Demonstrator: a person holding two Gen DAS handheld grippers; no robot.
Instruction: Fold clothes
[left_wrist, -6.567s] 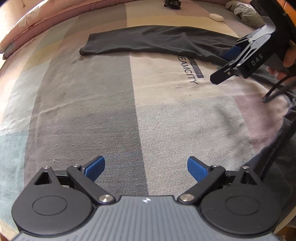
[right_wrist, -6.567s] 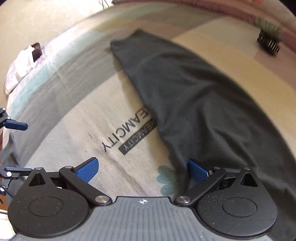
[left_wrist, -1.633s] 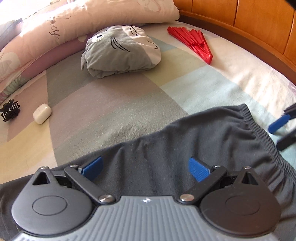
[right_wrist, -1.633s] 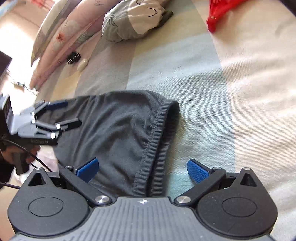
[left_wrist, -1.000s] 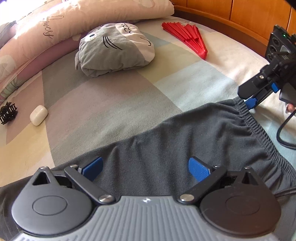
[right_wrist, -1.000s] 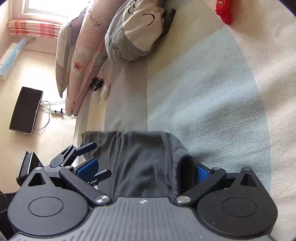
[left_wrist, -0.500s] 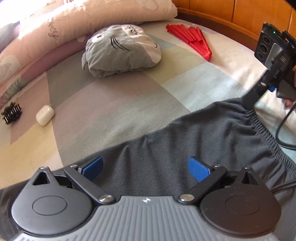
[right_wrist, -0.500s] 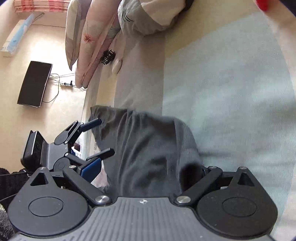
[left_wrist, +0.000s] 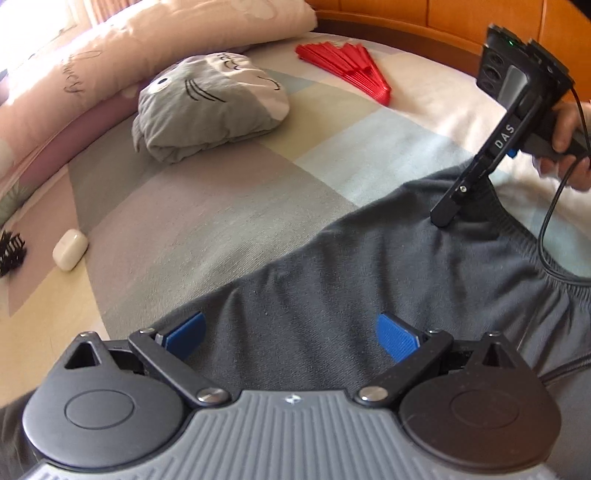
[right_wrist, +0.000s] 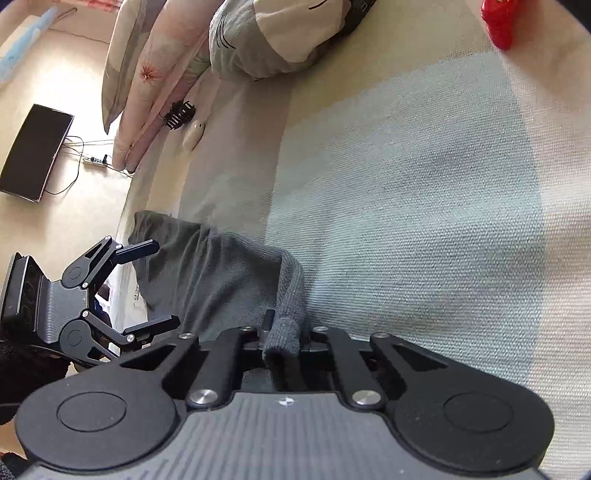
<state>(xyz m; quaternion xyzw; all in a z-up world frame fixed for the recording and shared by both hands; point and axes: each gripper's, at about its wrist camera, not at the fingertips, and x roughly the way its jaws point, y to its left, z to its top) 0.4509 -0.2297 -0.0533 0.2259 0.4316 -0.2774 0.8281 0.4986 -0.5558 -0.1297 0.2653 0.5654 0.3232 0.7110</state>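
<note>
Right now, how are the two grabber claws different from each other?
The right gripper is shut, pinching the ribbed edge of the dark grey garment. The left gripper is open, its blue pads spread wide with nothing pinched between them.
The right gripper is at the garment's edge; the left gripper hovers over its middle.
Both are black two-finger grippers, each held in a hand, pointing down at the same garment on the bed.

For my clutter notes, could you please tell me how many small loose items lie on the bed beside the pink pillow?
2: a black hair claw and a white case, side by side below the pillow. Others may be hidden out of view.
</note>
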